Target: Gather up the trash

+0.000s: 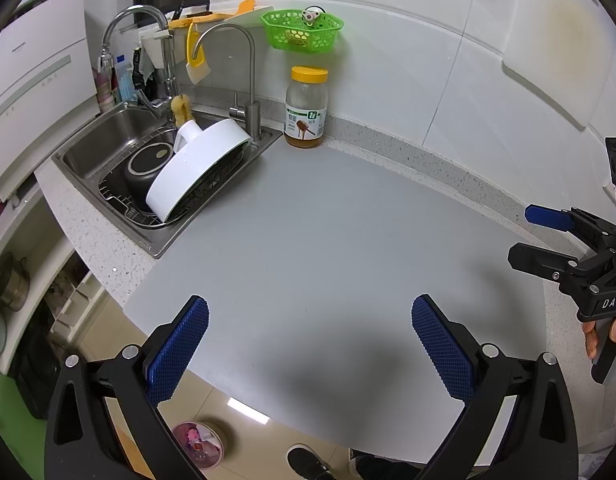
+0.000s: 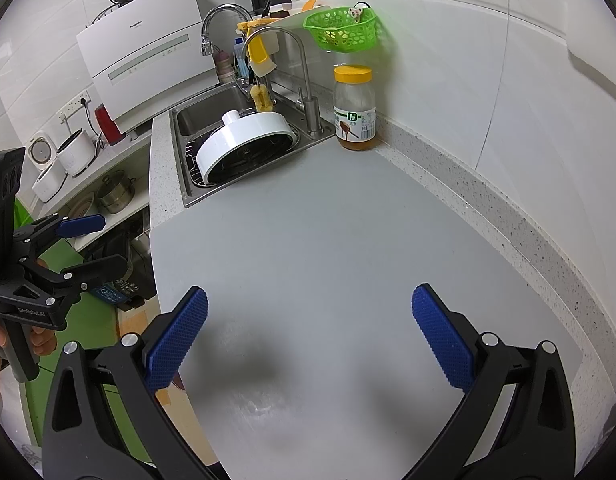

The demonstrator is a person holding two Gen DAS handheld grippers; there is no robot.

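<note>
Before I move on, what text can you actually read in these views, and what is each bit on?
"DAS": right gripper body.
"GenRobot.AI": left gripper body.
"Panasonic": white appliance, faint.
"1": honey jar label; rest too small.
Blue sticker: unreadable.

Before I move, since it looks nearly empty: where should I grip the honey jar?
Grip the jar across its body below the yellow lid, coming from the open front. It stands upright in the corner, wall close behind, sink to its left.
</note>
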